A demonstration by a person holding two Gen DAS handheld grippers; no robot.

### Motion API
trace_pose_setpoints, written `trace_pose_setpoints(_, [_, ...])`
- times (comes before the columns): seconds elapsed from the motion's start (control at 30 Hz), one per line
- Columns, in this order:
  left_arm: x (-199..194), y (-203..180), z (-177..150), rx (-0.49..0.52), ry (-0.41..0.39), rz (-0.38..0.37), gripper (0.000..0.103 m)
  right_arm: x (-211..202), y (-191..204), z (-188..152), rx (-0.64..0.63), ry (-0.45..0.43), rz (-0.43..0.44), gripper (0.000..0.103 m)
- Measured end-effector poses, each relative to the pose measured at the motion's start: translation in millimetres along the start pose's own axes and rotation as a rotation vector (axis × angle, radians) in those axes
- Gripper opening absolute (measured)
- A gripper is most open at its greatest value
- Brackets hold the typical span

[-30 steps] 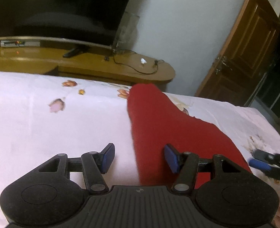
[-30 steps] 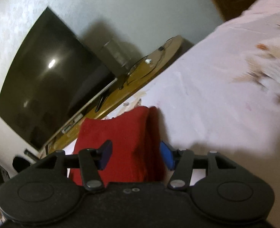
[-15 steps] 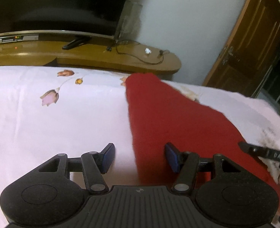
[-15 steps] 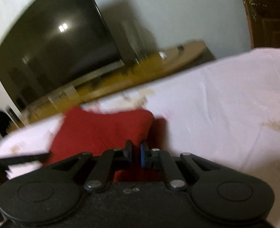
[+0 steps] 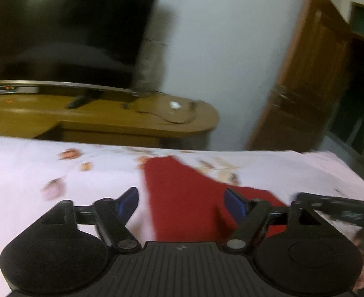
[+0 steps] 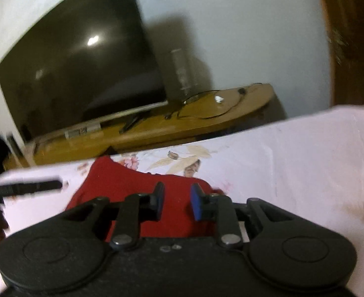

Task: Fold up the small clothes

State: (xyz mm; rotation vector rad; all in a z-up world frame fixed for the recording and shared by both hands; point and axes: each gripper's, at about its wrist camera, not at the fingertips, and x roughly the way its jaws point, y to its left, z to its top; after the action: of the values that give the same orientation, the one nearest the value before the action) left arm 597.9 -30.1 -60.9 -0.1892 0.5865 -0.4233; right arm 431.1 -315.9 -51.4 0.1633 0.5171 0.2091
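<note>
A red garment (image 5: 179, 193) lies folded flat on the pale pink flowered bed sheet (image 5: 21, 168). My left gripper (image 5: 182, 204) is open and empty, held over the garment's near left edge. My right gripper (image 6: 175, 201) is open by a small gap, empty, just over the garment (image 6: 132, 183) at its near right side. The right gripper's finger shows in the left wrist view (image 5: 340, 208), and the left gripper's finger shows in the right wrist view (image 6: 31, 186).
A wooden TV stand (image 5: 112, 118) with a large dark television (image 5: 58, 29), cables and a remote stands beyond the bed's far edge. A brown wooden door (image 5: 305, 79) is at the right. The sheet (image 6: 305, 153) stretches to the right of the garment.
My right gripper, shut half a second ago, has opened a little and pulled back. My left gripper has drawn back and tilted up, so the garment looks smaller and farther.
</note>
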Motion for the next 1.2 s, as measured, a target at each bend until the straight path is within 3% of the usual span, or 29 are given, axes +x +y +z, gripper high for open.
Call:
trace_pose_setpoints(0.07, [20, -9, 1, 0.033, 0.047, -0.029, 0.056, 16, 12, 5, -0.037, 0.026, 0.019, 0.024])
trace_pose_setpoints(0.2, [59, -17, -14, 0.084, 0.137, 0.013, 0.058, 43, 23, 0, -0.111, 0.098, 0.005, 0.022])
trace_pose_setpoints(0.27, [66, -16, -19, 0.068, 0.131, 0.020, 0.061, 57, 22, -12, -0.157, 0.175, -0.049, 0.019])
trace_pose_setpoints(0.33, [69, -18, -18, 0.070, 0.135, 0.028, 0.062, 55, 18, -17, -0.175, 0.156, -0.054, 0.020])
trace_pose_setpoints(0.57, [62, -27, -18, 0.107, 0.133, 0.051, 0.062, 57, 22, -19, -0.182, 0.142, -0.064, 0.025])
trace_pose_setpoints(0.7, [31, -37, -12, 0.139, 0.067, 0.068, 0.062, 31, 30, -12, -0.191, 0.083, -0.065, 0.031])
trace_pose_setpoints(0.9, [1, -42, -18, 0.156, 0.061, 0.075, 0.062, -2, 39, -21, -0.207, 0.080, -0.013, 0.031])
trace_pose_setpoints(1.2, [-23, -56, -39, 0.181, 0.081, 0.080, 0.062, -27, 48, -32, -0.222, 0.067, -0.008, 0.031])
